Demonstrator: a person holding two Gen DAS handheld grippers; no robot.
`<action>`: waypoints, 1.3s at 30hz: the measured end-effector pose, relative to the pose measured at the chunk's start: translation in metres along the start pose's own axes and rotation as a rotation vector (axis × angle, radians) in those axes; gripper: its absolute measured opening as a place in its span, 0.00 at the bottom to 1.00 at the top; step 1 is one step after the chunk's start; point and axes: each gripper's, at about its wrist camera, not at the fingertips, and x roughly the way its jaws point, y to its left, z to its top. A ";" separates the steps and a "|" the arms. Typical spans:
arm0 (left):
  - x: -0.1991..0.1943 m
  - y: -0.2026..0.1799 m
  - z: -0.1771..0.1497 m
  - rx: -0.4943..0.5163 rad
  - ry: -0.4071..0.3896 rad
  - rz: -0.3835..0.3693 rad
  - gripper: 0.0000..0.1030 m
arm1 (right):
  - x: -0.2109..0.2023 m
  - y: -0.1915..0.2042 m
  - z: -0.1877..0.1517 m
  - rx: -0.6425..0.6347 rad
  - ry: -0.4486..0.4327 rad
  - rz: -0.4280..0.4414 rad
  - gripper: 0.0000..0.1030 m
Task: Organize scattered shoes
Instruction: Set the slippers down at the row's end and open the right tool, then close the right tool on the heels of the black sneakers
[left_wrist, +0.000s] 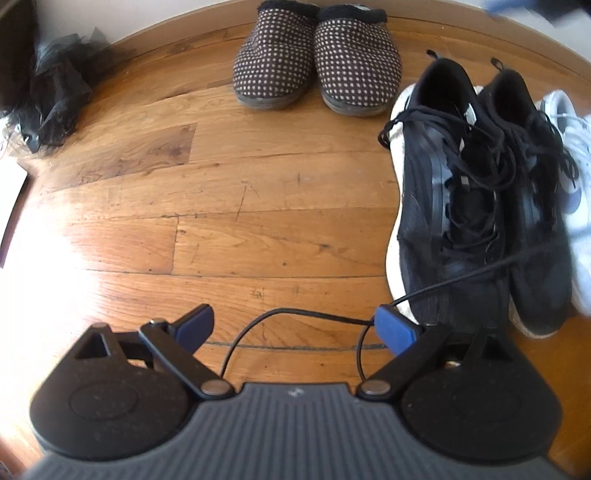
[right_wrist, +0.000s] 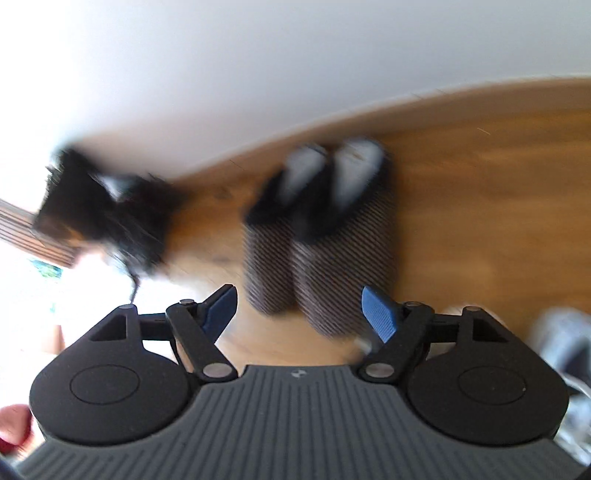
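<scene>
Both the left hand-held gripper (left_wrist: 297, 326) and right hand-held gripper (right_wrist: 299, 308) gape empty; polka-dot slippers (left_wrist: 317, 61) and black sneakers (left_wrist: 480, 192) sit paired by the floor's (left_wrist: 184, 206) wall edge, apparently tidied.

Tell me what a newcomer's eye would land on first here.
First the pair of dotted slippers, side by side by the wall at the far edge of the wooden floor. Next the black sneakers on the right, a white shoe beside them. A crumpled black bag lies in the far left corner.
</scene>
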 end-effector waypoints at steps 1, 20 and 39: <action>-0.001 0.000 -0.001 0.002 0.000 0.001 0.91 | 0.001 -0.001 -0.011 -0.029 0.021 -0.030 0.73; 0.015 -0.006 -0.012 0.044 0.035 -0.045 0.91 | 0.079 -0.024 -0.059 -0.055 0.036 -0.363 0.15; 0.030 -0.016 -0.014 0.055 0.071 -0.078 0.91 | 0.120 -0.051 0.083 0.044 -0.078 -0.422 0.14</action>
